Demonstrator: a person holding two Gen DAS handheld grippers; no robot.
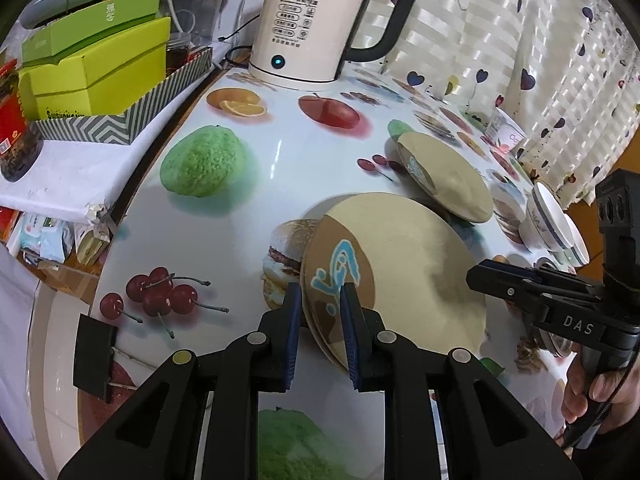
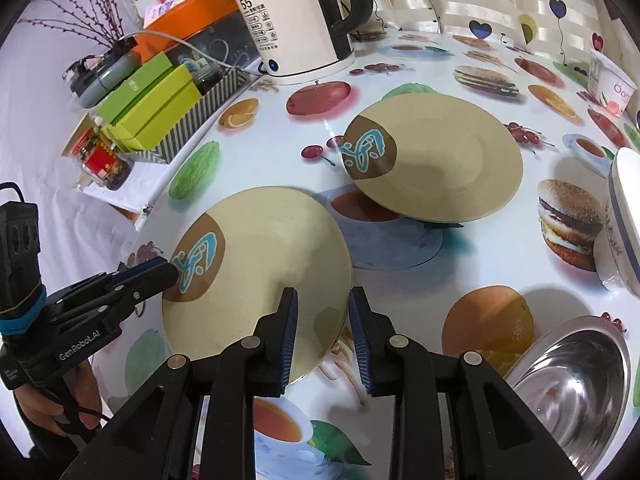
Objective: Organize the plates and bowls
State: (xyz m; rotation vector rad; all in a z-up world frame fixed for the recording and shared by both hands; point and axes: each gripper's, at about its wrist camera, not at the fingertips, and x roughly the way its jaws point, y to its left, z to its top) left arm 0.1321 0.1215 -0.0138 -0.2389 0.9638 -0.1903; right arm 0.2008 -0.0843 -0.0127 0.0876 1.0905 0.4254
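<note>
Left tongs [image 1: 320, 304] pinch the near plate's [image 1: 400, 264] rim; right tongs [image 2: 323, 312] hang apart over its opposite edge.
To stack well, I would keep my grip on the brown patch, lift level, and set this plate squarely on the second plate [image 2: 448, 160], near it on the worktop [image 2: 404, 292]. Whether the plate is lifted I cannot tell; steel bowl [image 2: 580, 380] and white bowl [image 2: 620, 224] are cropped.
</note>
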